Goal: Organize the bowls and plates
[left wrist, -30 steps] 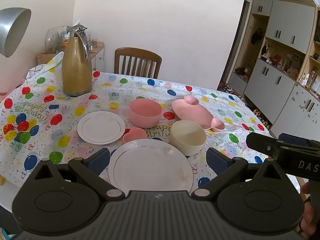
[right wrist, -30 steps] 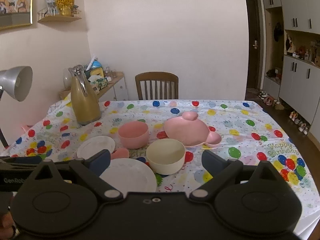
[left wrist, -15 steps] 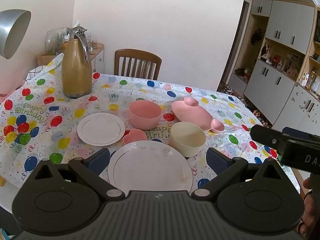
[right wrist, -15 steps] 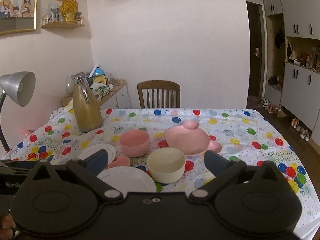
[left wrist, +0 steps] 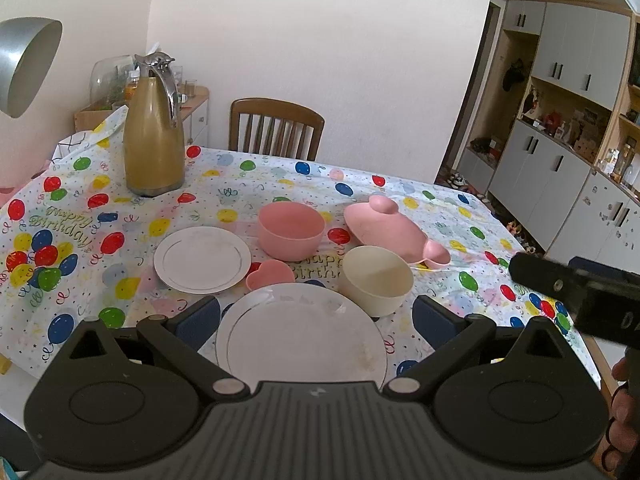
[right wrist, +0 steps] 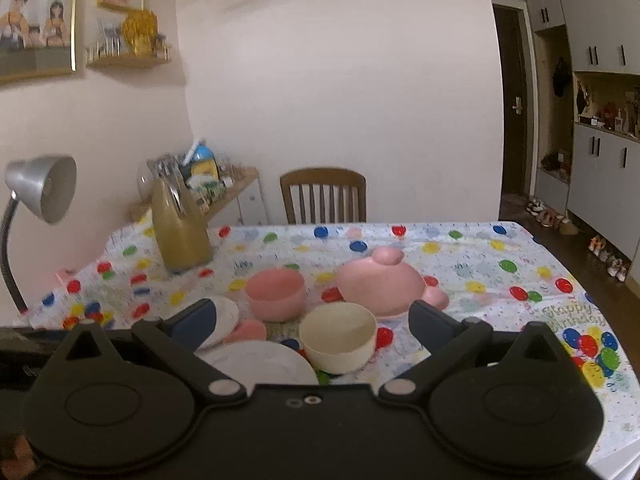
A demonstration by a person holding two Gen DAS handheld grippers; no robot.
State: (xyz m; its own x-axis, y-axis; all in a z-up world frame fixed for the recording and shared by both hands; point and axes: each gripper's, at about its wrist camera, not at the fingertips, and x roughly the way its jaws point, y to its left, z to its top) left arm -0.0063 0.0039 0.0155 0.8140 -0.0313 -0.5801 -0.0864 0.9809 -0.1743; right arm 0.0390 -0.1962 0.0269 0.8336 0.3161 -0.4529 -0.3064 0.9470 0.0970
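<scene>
My left gripper [left wrist: 316,316], fingers spread and empty, hangs directly over the near rim of the large white round plate [left wrist: 302,332], which lies straight ahead between them. My right gripper [right wrist: 312,320], likewise spread and empty, frames the cream plastic bowl [right wrist: 338,342], so I judge it the nearer tool for bowls. Beyond lie a small pink heart-shaped dish [left wrist: 271,274], a small white round plate [left wrist: 202,259], a pink plastic bowl [left wrist: 291,230] and a pink eared plate [left wrist: 386,232], all apart on the balloon-print tablecloth [left wrist: 60,236]. The gripper bodies hide the table's near edge.
</scene>
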